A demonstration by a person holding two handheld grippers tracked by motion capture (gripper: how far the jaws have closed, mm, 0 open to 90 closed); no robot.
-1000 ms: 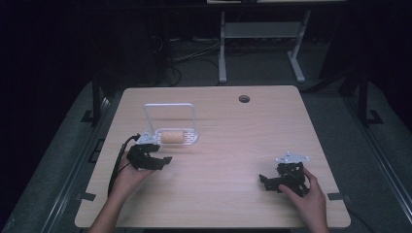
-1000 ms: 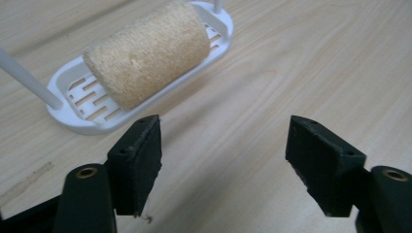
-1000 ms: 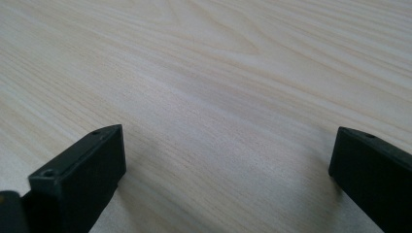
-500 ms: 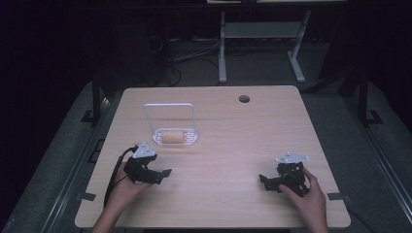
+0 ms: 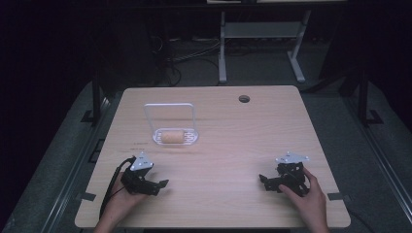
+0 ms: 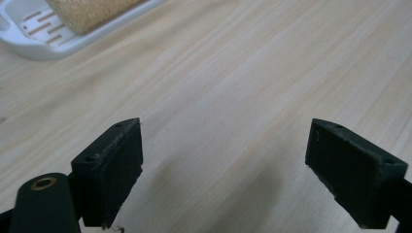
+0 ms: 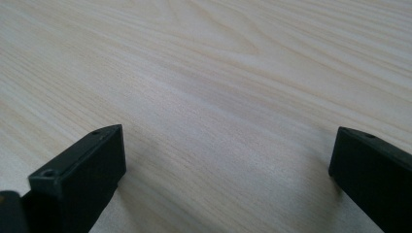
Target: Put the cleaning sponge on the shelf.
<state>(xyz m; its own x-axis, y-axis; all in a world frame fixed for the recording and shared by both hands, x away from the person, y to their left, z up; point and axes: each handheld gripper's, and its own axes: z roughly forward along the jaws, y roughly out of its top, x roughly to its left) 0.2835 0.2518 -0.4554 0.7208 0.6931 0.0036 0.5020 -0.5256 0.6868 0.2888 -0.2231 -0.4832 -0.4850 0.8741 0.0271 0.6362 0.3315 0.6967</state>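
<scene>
- The left gripper (image 5: 156,183) rests low on the table (image 5: 233,145) near its front left corner, jaws spread wide and empty.
- The right gripper (image 5: 268,182) sits near the front right, jaws likewise apart.
- A white rack (image 5: 176,136) holding a tan sponge (image 5: 169,136) stands beyond the left gripper, apart from it.

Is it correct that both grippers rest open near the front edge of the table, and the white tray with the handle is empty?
Not quite. The white tray is not empty: a tan, sponge-like block lies in it, as the high view shows. The rest holds: the left gripper and right gripper are open near the table's front edge.
</scene>
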